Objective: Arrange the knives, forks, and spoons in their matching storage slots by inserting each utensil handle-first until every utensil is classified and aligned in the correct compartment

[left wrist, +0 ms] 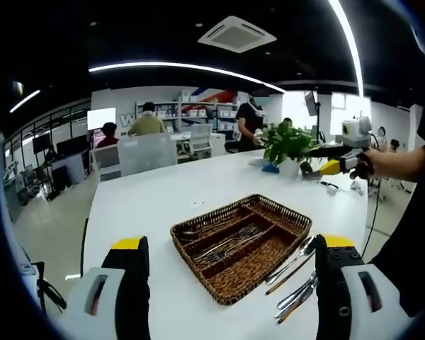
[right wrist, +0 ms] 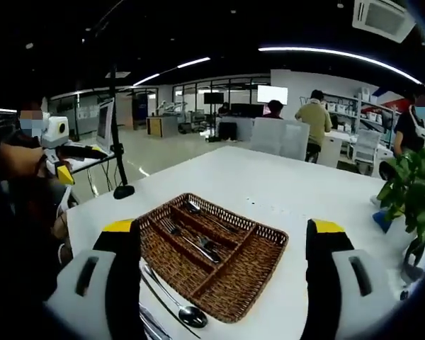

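The woven tray (left wrist: 287,219) sat on the white table (left wrist: 156,205), with long slots side by side. In the left gripper view, forks (left wrist: 230,244) lay in the middle slot and something thin lay in the far slot, too small to name. The near slot looked bare. Just beside the tray, on its right side in that view, a few loose pieces (left wrist: 294,280) lay on the table: one spoon-like piece and some with dark handles.

In the right gripper view, the tray (right wrist: 265,237) showed from the other side, and a spoon (right wrist: 177,304) lay on the table just by its near edge.

The left gripper (left wrist: 230,283) was held above the table with its jaws wide apart and nothing between them. The right gripper (right wrist: 223,273) was the same, wide apart and holding nothing.

The next step was most likely to pick up one loose piece. It would go best to come down over the middle of one handle and pinch just that one. The pieces lay close together, so two could lift at once. Then the handle end should go into the slot first, with the piece laid straight along it.
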Motion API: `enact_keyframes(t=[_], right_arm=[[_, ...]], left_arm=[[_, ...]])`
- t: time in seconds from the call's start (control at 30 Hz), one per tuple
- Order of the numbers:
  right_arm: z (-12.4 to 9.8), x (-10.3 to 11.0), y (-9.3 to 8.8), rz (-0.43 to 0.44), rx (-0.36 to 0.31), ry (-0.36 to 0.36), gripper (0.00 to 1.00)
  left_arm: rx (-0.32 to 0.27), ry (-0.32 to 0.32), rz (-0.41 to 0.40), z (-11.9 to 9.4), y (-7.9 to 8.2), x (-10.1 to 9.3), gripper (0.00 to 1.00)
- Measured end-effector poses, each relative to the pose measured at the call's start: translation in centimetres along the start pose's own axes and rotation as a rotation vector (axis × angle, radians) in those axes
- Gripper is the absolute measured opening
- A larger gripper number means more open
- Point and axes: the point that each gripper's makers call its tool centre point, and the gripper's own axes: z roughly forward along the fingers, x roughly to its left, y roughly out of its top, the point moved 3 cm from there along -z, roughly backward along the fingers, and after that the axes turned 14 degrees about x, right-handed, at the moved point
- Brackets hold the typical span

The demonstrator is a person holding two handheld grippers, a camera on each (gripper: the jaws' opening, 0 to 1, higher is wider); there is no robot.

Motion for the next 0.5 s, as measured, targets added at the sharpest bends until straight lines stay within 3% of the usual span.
enact_keyframes(t=[0.2,0.37,0.5], right_arm=[[-2.9,-0.7,-1.6,0.026,0.006,-0.033,1.0],[-4.2,-0.6,-4.2,0.033,0.08,-0.027,1.0],[-4.8,-0.7,-5.0,0.042,0.094,-0.032,1.0]], left_arm=[[0.043,-0.007,0.016,-0.3,-1.0,-0.1,0.99],[0.071,0.016,0.048,-0.5,-1.5,-0.2,0.99],[0.067,0.023,0.059,-0.9,-1.3,-0.4,0.99]])
